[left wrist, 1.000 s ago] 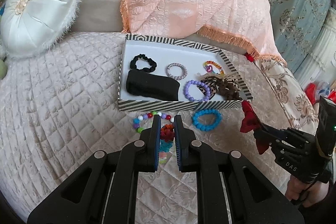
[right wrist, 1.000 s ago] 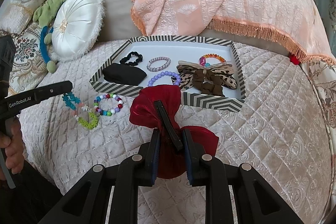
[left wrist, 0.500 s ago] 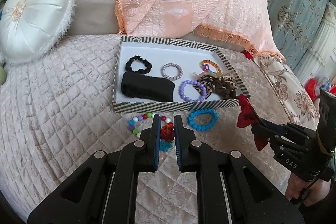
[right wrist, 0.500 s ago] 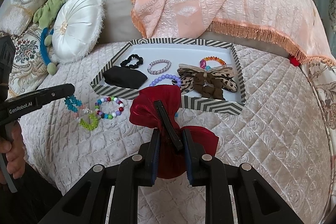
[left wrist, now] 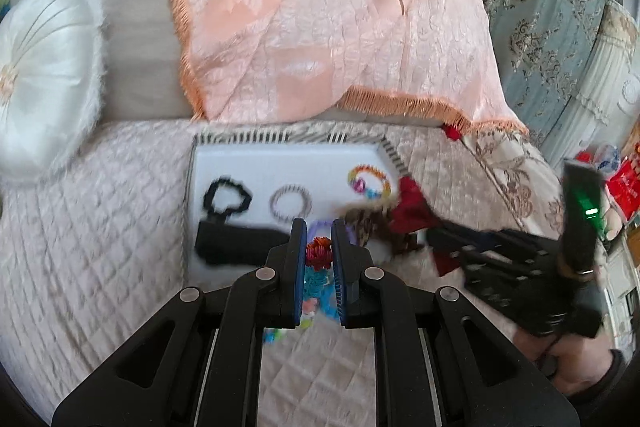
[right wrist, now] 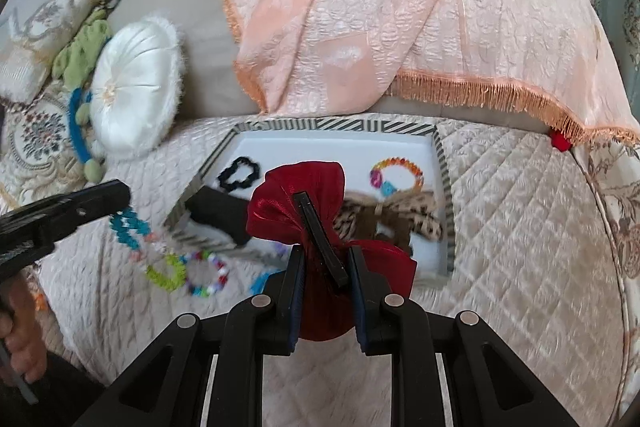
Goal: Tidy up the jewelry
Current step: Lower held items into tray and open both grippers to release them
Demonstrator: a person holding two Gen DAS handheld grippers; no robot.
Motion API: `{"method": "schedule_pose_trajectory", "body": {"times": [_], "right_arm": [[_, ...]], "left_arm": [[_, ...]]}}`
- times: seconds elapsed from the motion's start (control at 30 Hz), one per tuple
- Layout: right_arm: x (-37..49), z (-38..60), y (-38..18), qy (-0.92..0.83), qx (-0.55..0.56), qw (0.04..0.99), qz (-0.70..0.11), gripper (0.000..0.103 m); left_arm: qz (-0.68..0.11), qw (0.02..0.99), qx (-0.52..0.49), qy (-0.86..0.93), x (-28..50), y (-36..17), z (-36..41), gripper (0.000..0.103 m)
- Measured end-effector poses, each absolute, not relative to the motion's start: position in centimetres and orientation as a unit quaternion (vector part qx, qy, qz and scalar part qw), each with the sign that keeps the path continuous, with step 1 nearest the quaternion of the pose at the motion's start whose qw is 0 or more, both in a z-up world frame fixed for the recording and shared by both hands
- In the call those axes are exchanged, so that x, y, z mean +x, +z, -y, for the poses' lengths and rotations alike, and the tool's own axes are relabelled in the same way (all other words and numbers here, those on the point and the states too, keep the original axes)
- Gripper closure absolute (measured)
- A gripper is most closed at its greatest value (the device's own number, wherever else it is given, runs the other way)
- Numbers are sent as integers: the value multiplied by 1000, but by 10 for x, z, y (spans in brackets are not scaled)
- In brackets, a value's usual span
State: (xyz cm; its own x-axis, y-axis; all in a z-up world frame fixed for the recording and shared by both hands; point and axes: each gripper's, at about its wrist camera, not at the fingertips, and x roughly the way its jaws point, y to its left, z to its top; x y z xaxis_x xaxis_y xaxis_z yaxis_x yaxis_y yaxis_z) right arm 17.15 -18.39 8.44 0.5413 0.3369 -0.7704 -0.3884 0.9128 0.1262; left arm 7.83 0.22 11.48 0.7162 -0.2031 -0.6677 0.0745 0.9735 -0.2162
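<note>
A red satin bow [right wrist: 320, 211] on a black clip is pinched between the jaws of the right hand-held gripper [right wrist: 325, 255], gripped at its gathered middle so that both lobes are left free. The black clip bar is seen running from upper left to lower right between the jaws; the bow's long axis is judged to lie roughly along that bar, with 1 lobe fanned out ahead of the fingertips and the other tucked low beside the right jaw. It is carried in the air over the near edge of the striped tray [right wrist: 440, 163], not yet set down.

The left hand-held gripper [left wrist: 319, 247] is pressed together on a multicoloured bead strand [left wrist: 318, 255], held by its red section, with teal and green beads trailing downward. In the right wrist view that strand [right wrist: 132, 227] is seen hanging off the fingertips toward the quilted bed cover [right wrist: 520, 227], so its long axis is mostly vertical and slack.

Within the tray, pieces are laid apart from each other, presumably so that each stays separate: a black scrunchie [right wrist: 238, 174], a rainbow bead bracelet [right wrist: 396, 173], a leopard-print bow [right wrist: 392, 219], a silver-toned bracelet [left wrist: 291, 203] and a black folded cloth [left wrist: 236, 241]. A multicoloured bead bracelet [right wrist: 208, 277] is left on the bed outside the tray. Both held pieces are judged to be bound for the tray.
</note>
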Motion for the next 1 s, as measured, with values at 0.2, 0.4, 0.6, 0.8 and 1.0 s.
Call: {"method": "schedule_pose_trajectory", "body": {"times": [0.2,0.4,0.6,0.8,1.0], "right_arm": [[237,173,57,193,-16,867,-460,84],[293,164,24,183,-2,853,-488,84],[319,147,6,180,-11,844,-506,84],[332,141,1,177,-17,831,-526,81],[326,141,10,164,-36,843,-512,56]], "left_arm": [[-364,928,-63,-59,146,116,10,92],[-376,920,-101,-41,213,86,-2,92],[-420,898,-127,-6,252,38,-30,92],[-438,891,-123,14,251,22,-47,92],[-439,890,-116,27,238,23,-59,69]]}}
